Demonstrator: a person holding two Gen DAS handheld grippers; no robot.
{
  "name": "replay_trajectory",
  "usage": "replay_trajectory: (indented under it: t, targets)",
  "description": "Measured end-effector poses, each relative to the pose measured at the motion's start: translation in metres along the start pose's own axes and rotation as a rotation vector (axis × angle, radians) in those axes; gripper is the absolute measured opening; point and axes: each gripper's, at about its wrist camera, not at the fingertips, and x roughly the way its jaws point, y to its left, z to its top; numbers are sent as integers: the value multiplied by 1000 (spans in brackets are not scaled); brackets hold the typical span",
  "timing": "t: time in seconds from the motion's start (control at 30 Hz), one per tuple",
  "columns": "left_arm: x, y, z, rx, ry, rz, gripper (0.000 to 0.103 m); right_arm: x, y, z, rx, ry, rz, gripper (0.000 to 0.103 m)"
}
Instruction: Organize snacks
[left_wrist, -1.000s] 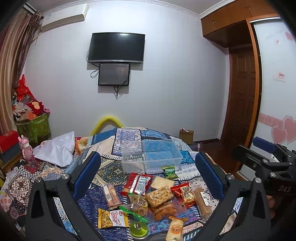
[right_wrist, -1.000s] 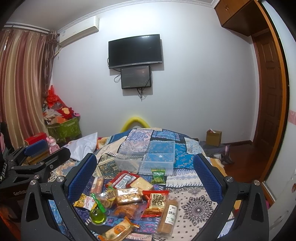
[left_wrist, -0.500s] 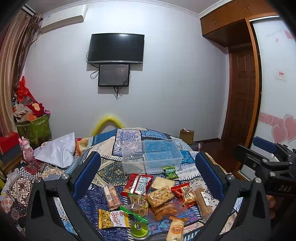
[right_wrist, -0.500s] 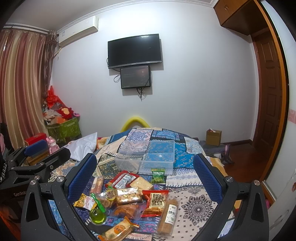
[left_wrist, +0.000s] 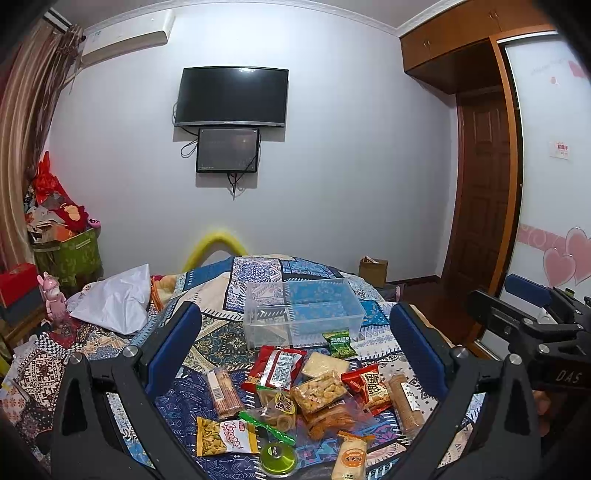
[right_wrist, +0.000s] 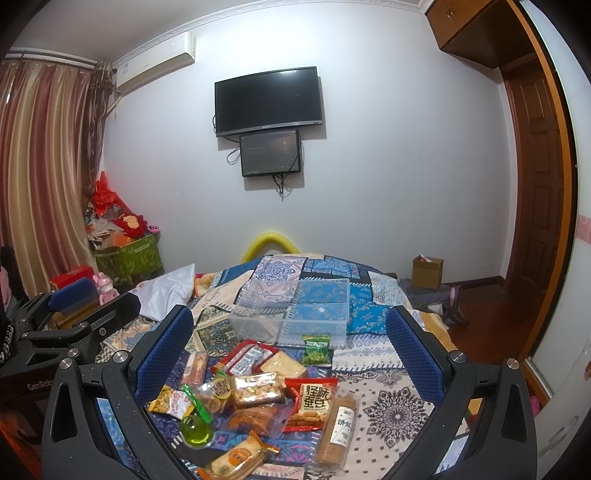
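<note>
Several snack packets lie in a heap on the patterned bedspread (left_wrist: 207, 332): a red packet (left_wrist: 277, 369), a green pea packet (left_wrist: 339, 343), a clear bag of nuts (left_wrist: 319, 391), a biscuit roll (left_wrist: 406, 402) and a yellow chip bag (left_wrist: 225, 437). Behind the heap stands an empty clear plastic box (left_wrist: 303, 314). My left gripper (left_wrist: 295, 343) hovers open above the heap, holding nothing. My right gripper (right_wrist: 290, 343) is open too, over the same packets, with the red bean packet (right_wrist: 310, 402), the biscuit roll (right_wrist: 338, 428) and the clear box (right_wrist: 291, 310) ahead of it.
A white cloth (left_wrist: 114, 299) lies at the bed's left. A green bin of clutter (left_wrist: 70, 251) and a pink toy (left_wrist: 53, 295) stand beyond it. A cardboard box (left_wrist: 373, 271) sits on the floor near the wooden door (left_wrist: 480, 206). A small green jar (left_wrist: 277, 458) rests nearest me.
</note>
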Motion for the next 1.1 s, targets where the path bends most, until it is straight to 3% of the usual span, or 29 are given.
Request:
replay_trajectory:
  t: [0.6,0.93,1.1]
  targets:
    - [12,1,-3,6,43,-12,103,9,-3,-4,2,25,-1,103]
    - [55,18,-26,-3,193,-26,102,46,-27,-30,28,161,-46,103]
    - [81,30,-47,-18,281,-17,88,65,-44,-47,61,251,-38,103]
